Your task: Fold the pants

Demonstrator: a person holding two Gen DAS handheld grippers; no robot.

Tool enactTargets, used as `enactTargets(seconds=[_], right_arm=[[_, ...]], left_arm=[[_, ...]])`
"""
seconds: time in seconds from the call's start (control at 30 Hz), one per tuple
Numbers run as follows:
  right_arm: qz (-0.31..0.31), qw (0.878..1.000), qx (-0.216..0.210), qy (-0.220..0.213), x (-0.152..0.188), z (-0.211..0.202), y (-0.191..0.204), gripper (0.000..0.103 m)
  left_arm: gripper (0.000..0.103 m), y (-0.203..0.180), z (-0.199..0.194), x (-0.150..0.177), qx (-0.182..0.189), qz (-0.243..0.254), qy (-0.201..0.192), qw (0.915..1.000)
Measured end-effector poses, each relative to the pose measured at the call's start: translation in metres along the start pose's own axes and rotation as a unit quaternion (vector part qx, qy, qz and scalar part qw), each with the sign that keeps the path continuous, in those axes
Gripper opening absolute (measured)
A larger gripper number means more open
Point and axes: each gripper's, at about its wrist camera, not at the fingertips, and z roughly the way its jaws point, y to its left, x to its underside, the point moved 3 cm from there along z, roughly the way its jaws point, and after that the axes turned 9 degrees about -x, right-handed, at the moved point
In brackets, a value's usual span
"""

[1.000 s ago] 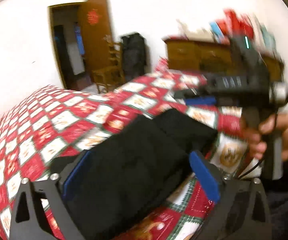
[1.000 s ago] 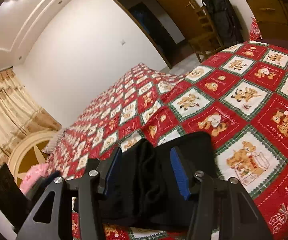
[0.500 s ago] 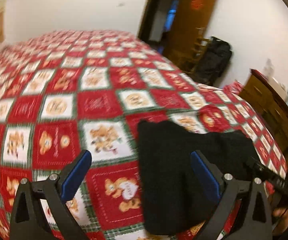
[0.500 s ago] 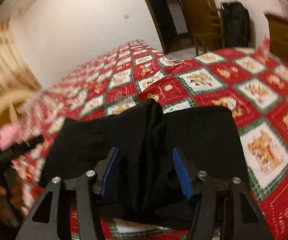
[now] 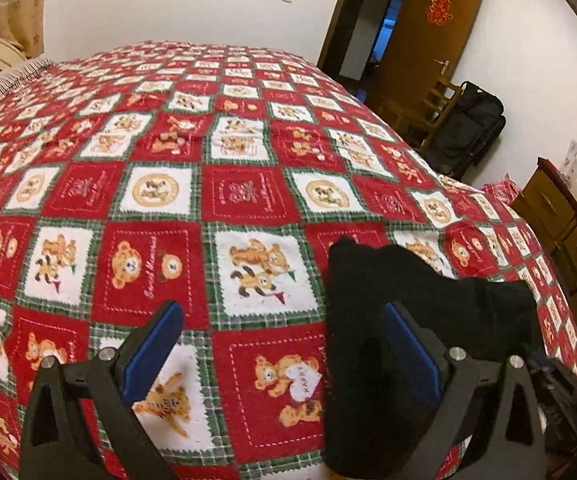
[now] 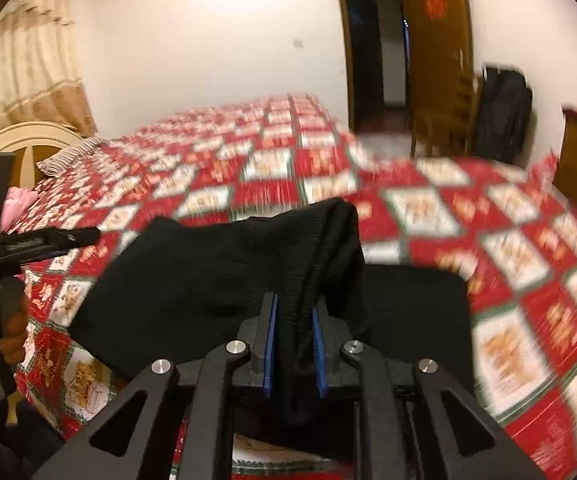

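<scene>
Clamped on a thick ridge of black fabric, the right gripper point(image 6: 293, 344) had just been closing, and its blue pads point(image 6: 269, 344) pressed the bunched cloth from both sides with only that narrow band between them. That fabric belonged to the pants point(image 6: 192, 276), a black, partly folded bundle that lay directly ahead of and under the right gripper, on the near edge of the bed. From the pinch, the raised fold ran forward and up to a rounded hump, then dropped away; a flatter black panel spread out to the left of the fingers and another lay to the right of them, flat on the cover.

Off to the left of the right gripper, the left gripper point(image 5: 280, 356) stood with its jaws spread wide, and nothing was between them but the bed cover. Its right finger point(image 5: 410, 356) stood over the left edge of the pants point(image 5: 428, 292) as that camera saw them; whether it touched the cloth could not be told. Its left finger was well clear, over bare cover.

Under everything lay the bedspread point(image 5: 216, 184), a red, white and green check printed with teddy bears. Beyond the grippers, at the far left, a striped pillow point(image 5: 12, 80) rested against a cream headboard point(image 6: 20, 144). Far ahead to the right stood an open wooden door point(image 5: 428, 40), a wooden chair point(image 5: 432, 108) and a black bag point(image 5: 468, 132) against the wall, with a brown dresser point(image 5: 568, 220) nearer on the right.
</scene>
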Motion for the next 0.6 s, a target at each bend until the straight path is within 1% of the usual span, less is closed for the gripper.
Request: enactTargets(seconds=[0.03, 0.1, 0.17, 0.23, 0.3, 0.37, 0.43, 0.53, 0.6], right_arm=[[-0.004, 1.000, 0.000, -0.004, -0.004, -0.006, 0.001, 0.016], [-0.016, 1.000, 0.012, -0.014, -0.010, -0.022, -0.007, 0.016], [-0.015, 0.999, 0.027, -0.012, -0.009, -0.032, -0.020, 0.016], [0.001, 0.999, 0.034, -0.003, -0.004, -0.034, -0.033, 0.016], [0.030, 0.999, 0.022, 0.018, 0.009, -0.027, -0.048, 0.016], [0.047, 0.998, 0.021, 0.026, 0.020, -0.021, -0.055, 0.016], [0.048, 0.998, 0.030, 0.021, 0.027, -0.017, -0.061, 0.017], [0.093, 0.996, 0.003, 0.011, 0.032, -0.019, -0.078, 0.018], [0.119, 0.993, -0.013, 0.004, 0.035, -0.021, -0.087, 0.019]], left_arm=[[0.101, 0.000, -0.001, -0.002, 0.000, 0.000, -0.004, 1.0000], [0.101, 0.000, -0.003, -0.006, -0.005, 0.003, -0.011, 0.9999], [0.101, -0.004, -0.004, -0.010, -0.014, 0.012, -0.021, 0.9996], [0.101, -0.010, -0.005, -0.012, -0.018, 0.022, -0.028, 0.9992], [0.102, -0.021, -0.002, -0.012, -0.020, 0.035, -0.031, 0.9987], [0.102, -0.033, 0.002, -0.012, -0.022, 0.048, -0.031, 0.9981], [0.102, -0.046, 0.007, -0.010, -0.022, 0.059, -0.032, 0.9975], [0.101, -0.067, 0.019, -0.004, -0.040, 0.085, -0.036, 0.9950], [0.101, -0.081, 0.030, 0.006, -0.056, 0.110, -0.036, 0.9918]])
